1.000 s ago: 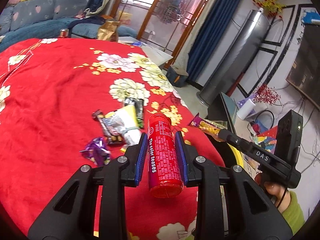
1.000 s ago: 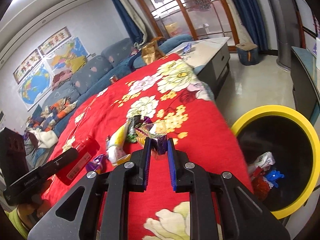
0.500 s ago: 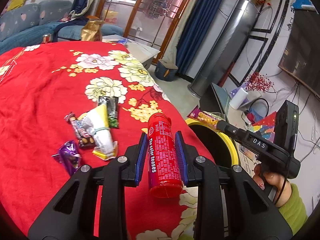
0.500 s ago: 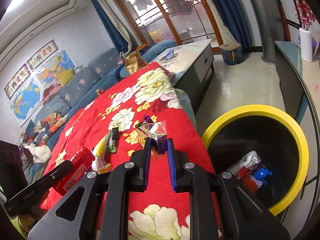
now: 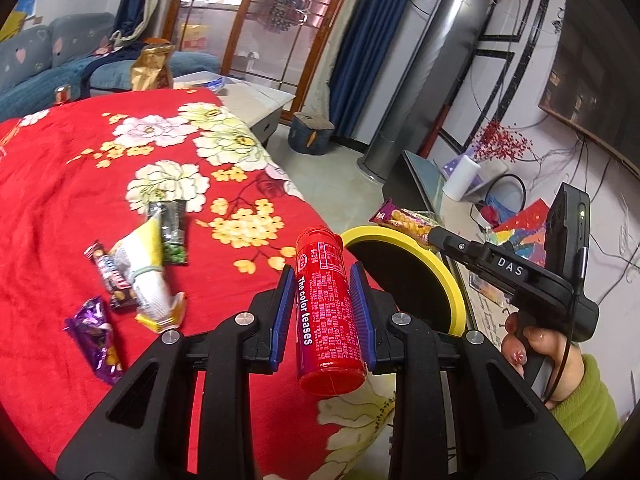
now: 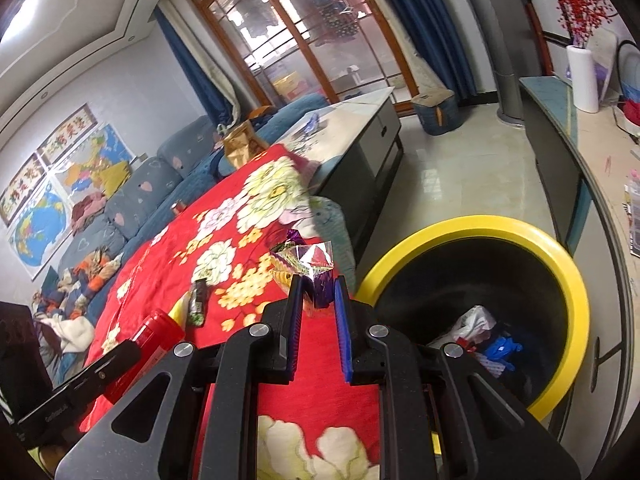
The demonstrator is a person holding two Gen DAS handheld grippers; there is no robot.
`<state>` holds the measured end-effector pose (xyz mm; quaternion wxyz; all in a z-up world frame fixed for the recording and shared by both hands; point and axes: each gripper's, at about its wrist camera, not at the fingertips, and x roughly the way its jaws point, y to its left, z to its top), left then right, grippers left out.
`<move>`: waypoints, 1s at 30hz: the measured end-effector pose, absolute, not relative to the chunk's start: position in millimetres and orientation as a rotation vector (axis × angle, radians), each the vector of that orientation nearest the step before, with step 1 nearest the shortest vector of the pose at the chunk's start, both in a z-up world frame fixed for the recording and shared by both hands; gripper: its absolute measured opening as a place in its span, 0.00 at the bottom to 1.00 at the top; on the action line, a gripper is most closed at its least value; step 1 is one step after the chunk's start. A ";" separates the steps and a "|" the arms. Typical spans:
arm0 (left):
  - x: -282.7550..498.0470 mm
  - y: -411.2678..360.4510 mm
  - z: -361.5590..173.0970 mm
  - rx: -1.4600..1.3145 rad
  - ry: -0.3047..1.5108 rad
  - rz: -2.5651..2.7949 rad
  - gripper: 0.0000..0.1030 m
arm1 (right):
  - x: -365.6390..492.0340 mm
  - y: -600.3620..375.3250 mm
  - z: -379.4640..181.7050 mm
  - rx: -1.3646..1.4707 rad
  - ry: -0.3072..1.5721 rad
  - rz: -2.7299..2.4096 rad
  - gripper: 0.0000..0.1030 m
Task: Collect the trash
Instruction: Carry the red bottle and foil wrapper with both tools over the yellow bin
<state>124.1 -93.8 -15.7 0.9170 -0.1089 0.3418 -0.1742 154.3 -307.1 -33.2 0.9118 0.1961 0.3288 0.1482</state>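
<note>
My left gripper (image 5: 322,280) is shut on a red cylindrical snack can (image 5: 326,312), held above the edge of the red flowered tablecloth (image 5: 60,184). My right gripper (image 6: 318,290) is shut on a crumpled purple and clear snack wrapper (image 6: 306,262); in the left wrist view that wrapper (image 5: 404,220) hangs over the bin. The yellow-rimmed black trash bin (image 6: 560,268) stands on the floor just right of the table and holds several pieces of trash (image 6: 484,332). Wrappers (image 5: 144,264) still lie on the cloth, with a purple one (image 5: 94,336) nearest.
A person's hand in a green sleeve (image 5: 576,384) holds the right gripper's handle. A low grey cabinet (image 6: 360,148) stands beyond the table, a sofa (image 6: 132,196) at the left, and a long counter (image 6: 592,184) with a paper roll at the right.
Both grippers have moved right along the table toward the yellow bin, carrying the can and the wrapper. The bin now looms larger in both views.
</note>
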 end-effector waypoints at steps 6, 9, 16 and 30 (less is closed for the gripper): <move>128.2 -114.2 -16.3 -0.195 0.708 -0.390 0.21 | 155.2 -328.9 -37.8 0.428 0.669 0.252 0.15; 130.9 -124.5 -17.3 -0.179 0.711 -0.408 0.21 | 153.9 -339.5 -39.5 0.442 0.665 0.226 0.15; 136.8 -148.8 -19.1 -0.143 0.713 -0.449 0.21 | 154.3 -362.1 -46.2 0.461 0.658 0.165 0.15; 147.3 -188.4 -26.4 -0.080 0.719 -0.502 0.21 | 150.4 -405.8 -62.2 0.512 0.657 0.066 0.14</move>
